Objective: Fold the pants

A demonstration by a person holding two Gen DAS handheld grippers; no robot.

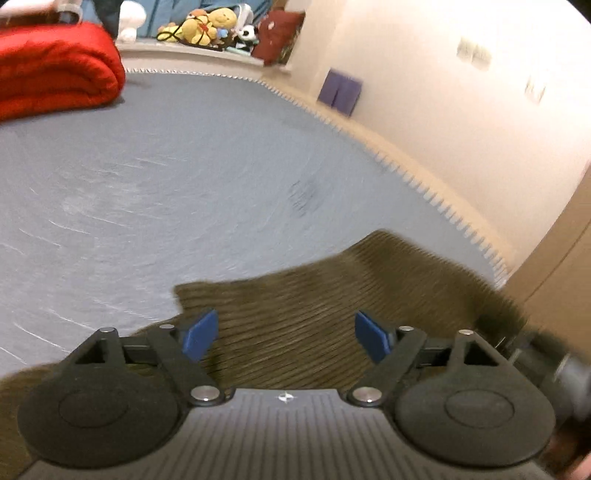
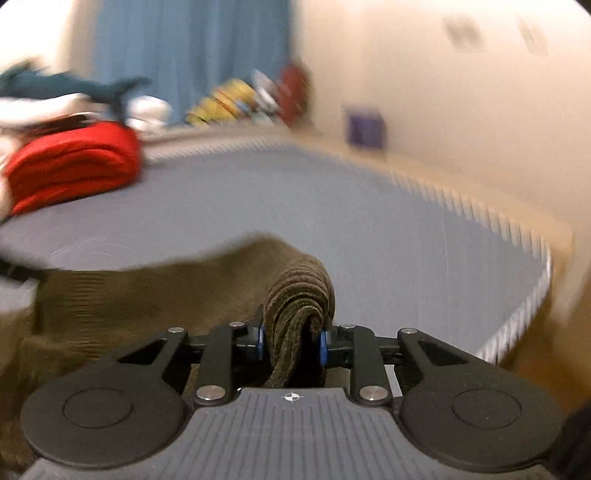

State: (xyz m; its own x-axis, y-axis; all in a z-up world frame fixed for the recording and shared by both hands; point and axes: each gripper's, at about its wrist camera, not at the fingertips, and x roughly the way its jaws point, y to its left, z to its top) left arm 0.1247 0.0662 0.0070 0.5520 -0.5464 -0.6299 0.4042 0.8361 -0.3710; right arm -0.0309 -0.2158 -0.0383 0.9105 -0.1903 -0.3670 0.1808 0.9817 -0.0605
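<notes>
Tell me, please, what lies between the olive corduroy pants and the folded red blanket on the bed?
Only bare grey sheet lies between the pants and the red blanket; nothing else rests on that stretch. The left wrist view shows it most sharply.

I see olive-brown, ribbed corduroy pants (image 1: 314,306) spread on a grey-blue bed (image 1: 166,177) edged with a pale toothed trim. My left tool (image 1: 284,334) is black with bright blue pads (image 1: 201,332); my right tool (image 2: 291,341) matches, its body ridged grey. A folded red blanket (image 1: 55,66) glows at the far corner. Yellow stuffed toys (image 1: 207,24) sit beside a dark red cushion (image 1: 277,35). A purple box (image 1: 340,92) stands against the cream wall (image 1: 461,103). A blue curtain (image 2: 192,51) hangs behind.
</notes>
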